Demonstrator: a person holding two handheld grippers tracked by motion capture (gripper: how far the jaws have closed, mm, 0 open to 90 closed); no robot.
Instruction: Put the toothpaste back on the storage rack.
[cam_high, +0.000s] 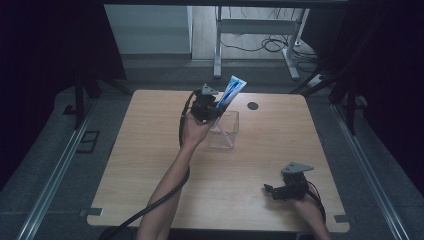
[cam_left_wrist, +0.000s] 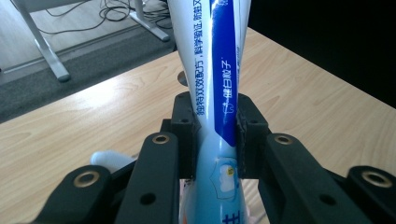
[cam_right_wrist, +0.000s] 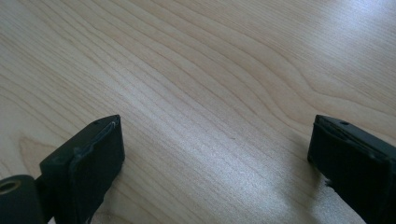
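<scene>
Your left gripper is pinching the blue-and-white toothpaste tube around its middle, pads pressed on both sides, holding it tilted over the clear plastic box near the table's far centre. Your right gripper rests low at the table's near right, jaws spread wide with only bare wood between them.

A toothpaste tube slants over the clear box mid-table, its lower end inside.
</scene>
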